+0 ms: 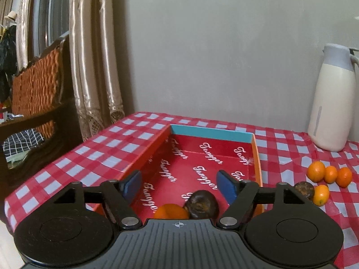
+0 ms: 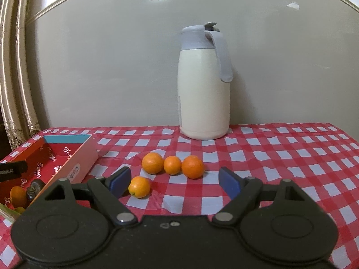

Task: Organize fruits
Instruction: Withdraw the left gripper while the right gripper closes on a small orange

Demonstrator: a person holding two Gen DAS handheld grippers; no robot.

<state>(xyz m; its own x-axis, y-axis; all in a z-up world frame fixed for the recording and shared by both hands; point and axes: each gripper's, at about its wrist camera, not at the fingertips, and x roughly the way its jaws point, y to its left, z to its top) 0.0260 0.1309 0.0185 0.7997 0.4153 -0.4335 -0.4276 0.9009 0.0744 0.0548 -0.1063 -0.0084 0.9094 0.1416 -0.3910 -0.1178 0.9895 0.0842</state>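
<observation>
left gripper (image 1: 179,186) was wide open, nothing gripped | dark fruit (image 1: 201,204) sat at its 6 o'clock in the red box (image 1: 258,154) | orange (image 1: 171,211) half hidden by the body

Four oranges (image 2: 170,170) loose on cloth; orange (image 1: 171,211), dark fruit (image 1: 202,204) in red box (image 1: 211,132).

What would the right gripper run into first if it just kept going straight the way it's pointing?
Probably the checkered tablecloth: the open right gripper tilts down at bare cloth. The row of three oranges sits just left of that line, and the thermos stands further back. Depth is hard to judge.
</observation>
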